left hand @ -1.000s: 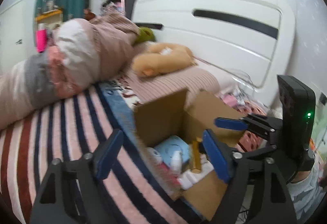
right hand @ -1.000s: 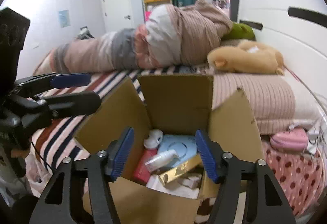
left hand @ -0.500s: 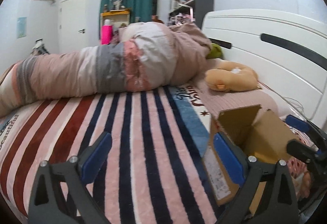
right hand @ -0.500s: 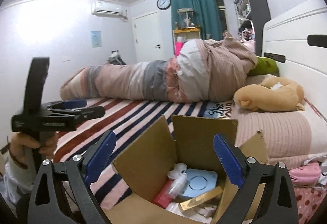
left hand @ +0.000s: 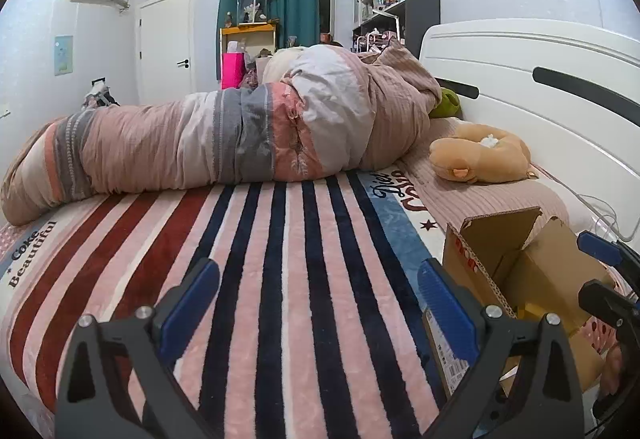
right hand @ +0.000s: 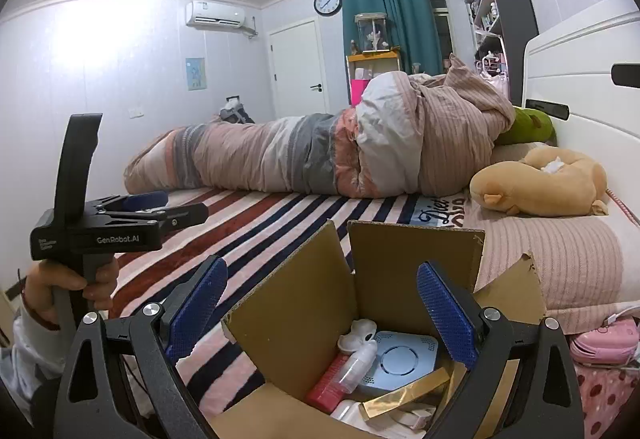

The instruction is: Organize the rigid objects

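Hidden first: from my left hand-held gripper (left hand: 318,303) I see only the outer wall and two raised flaps of the cardboard box (left hand: 516,279); its contents are out of sight, and the box is cut off behind my right finger. From my right hand-held gripper (right hand: 322,307) the box (right hand: 288,319) sits directly below and ahead, open, with its near edge cut by the frame.

Count inside, as far as I can tell: one pale blue round-cornered device (right hand: 400,357), one clear spray bottle (right hand: 356,365) lying across it, one white cap-like piece (right hand: 358,333) behind that, one red item (right hand: 330,385) mostly buried, one gold strip-shaped box (right hand: 404,395), and white pieces at the bottom I cannot separate.

Both hand-held grippers are spread wide and carry nothing. The left one hovers over the striped blanket (left hand: 280,259), with the box off to its right. In the right view the left one (right hand: 168,209) appears side-on, far left, fist (right hand: 72,285) on its handle.

Beyond both: one rolled duvet (left hand: 224,143), one tan plush toy (right hand: 540,185), both lying on the bed.
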### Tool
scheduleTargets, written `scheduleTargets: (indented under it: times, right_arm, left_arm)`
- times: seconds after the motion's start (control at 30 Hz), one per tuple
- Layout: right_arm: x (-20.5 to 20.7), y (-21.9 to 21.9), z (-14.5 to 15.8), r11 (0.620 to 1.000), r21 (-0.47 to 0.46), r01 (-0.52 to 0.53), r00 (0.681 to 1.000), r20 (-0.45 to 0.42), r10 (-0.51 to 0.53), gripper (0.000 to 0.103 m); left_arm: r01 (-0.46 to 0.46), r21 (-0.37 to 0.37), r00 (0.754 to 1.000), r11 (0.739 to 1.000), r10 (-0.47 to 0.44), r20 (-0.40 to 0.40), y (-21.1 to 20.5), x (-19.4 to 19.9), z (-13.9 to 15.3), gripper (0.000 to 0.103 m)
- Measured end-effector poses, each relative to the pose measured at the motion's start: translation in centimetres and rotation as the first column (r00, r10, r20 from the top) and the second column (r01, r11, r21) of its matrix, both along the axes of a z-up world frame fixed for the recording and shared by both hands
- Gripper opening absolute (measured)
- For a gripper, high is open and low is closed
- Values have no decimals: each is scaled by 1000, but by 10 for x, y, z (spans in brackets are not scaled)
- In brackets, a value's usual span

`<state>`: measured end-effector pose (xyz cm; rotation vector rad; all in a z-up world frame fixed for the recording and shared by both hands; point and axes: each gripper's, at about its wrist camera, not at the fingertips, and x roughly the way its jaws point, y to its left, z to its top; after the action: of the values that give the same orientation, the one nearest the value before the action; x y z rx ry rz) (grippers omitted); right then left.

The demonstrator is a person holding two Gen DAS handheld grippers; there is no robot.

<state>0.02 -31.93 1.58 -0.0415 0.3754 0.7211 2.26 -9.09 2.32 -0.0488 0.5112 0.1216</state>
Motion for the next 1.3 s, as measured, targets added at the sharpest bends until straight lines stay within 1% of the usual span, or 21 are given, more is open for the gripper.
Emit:
scheduleTargets:
  times: [1.3]
  right_arm:
    - [0,2,0,1000,-3,-6,1000,-1,6,96]
  left_arm:
    - [-16,-1,1000,1000,16,3,2,-3,0,99]
